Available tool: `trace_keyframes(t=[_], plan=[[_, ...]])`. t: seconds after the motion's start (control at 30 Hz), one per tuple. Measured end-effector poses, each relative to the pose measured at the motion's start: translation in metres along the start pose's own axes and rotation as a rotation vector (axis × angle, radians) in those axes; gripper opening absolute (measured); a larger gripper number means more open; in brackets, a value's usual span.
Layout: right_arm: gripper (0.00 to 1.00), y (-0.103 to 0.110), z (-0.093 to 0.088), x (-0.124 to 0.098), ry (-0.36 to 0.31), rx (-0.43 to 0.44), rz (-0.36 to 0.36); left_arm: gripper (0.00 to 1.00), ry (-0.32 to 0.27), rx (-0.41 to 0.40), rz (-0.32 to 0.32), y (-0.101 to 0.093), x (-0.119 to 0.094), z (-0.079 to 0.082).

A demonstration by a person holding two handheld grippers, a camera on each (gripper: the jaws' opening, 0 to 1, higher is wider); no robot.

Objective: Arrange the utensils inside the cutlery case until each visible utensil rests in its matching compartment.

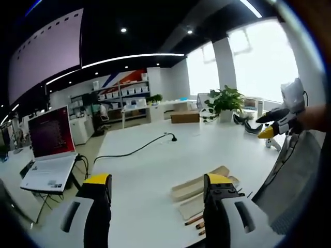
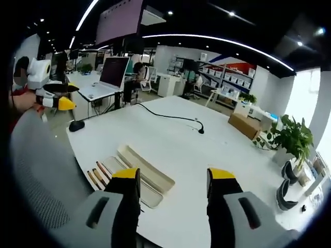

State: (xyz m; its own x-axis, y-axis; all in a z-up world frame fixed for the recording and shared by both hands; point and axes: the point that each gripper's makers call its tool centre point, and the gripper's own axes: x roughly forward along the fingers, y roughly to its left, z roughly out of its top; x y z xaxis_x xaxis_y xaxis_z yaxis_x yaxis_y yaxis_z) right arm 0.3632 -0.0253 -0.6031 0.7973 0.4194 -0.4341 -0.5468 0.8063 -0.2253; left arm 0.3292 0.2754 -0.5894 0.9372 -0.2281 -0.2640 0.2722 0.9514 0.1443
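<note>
A beige cutlery case [image 2: 146, 170] lies on the white table near its front edge, and its long trays [image 1: 198, 188] are partly hidden by my left gripper's right jaw. Several brown-handled utensils [image 2: 97, 177] lie side by side along the case's near side, and their ends [image 1: 194, 220] show just below it. Whether they rest in a compartment I cannot tell. My left gripper [image 1: 158, 182] hovers above the table, open and holding nothing. My right gripper [image 2: 173, 176] is open over the case, also holding nothing. Each gripper also appears in the other's view, held up off the table: the right gripper [image 1: 274, 126] and the left gripper [image 2: 54, 98].
A black cable [image 2: 170, 117] runs across the white table [image 1: 150, 170]. An open laptop [image 1: 49, 150] sits on a stand to one side, with a mouse [image 2: 76, 125] near it. A potted plant [image 2: 292, 137] and a cardboard box [image 2: 243, 125] stand at the far end. A grey chair back [image 2: 41, 170] is close by.
</note>
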Motion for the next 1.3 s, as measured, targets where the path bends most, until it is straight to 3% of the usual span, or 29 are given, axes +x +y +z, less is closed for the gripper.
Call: trace_keyframes(t=[0.13, 0.4, 0.5, 0.93, 1.13, 1.3], plan=[[0.50, 0.002, 0.022, 0.007, -0.058, -0.035, 0.015, 0.74, -0.001, 0.000, 0.004, 0.003, 0.000, 0.000], [0.50, 0.011, 0.039, 0.027, -0.059, -0.113, 0.065, 0.75, 0.000, -0.003, -0.005, 0.003, 0.001, 0.000], [0.54, 0.026, 0.045, 0.036, -0.084, -0.160, 0.146, 0.75, 0.001, 0.022, -0.005, 0.002, 0.001, -0.001], [0.56, 0.065, 0.024, 0.057, 0.000, -0.248, 0.299, 0.73, 0.013, 0.013, 0.001, 0.005, 0.002, -0.005], [0.59, 0.074, 0.016, 0.063, 0.036, -0.347, 0.342, 0.72, 0.016, 0.011, 0.000, 0.005, 0.003, -0.006], [0.51, 0.081, 0.019, 0.064, 0.021, -0.337, 0.380, 0.71, 0.016, 0.007, 0.013, 0.009, 0.002, -0.007]])
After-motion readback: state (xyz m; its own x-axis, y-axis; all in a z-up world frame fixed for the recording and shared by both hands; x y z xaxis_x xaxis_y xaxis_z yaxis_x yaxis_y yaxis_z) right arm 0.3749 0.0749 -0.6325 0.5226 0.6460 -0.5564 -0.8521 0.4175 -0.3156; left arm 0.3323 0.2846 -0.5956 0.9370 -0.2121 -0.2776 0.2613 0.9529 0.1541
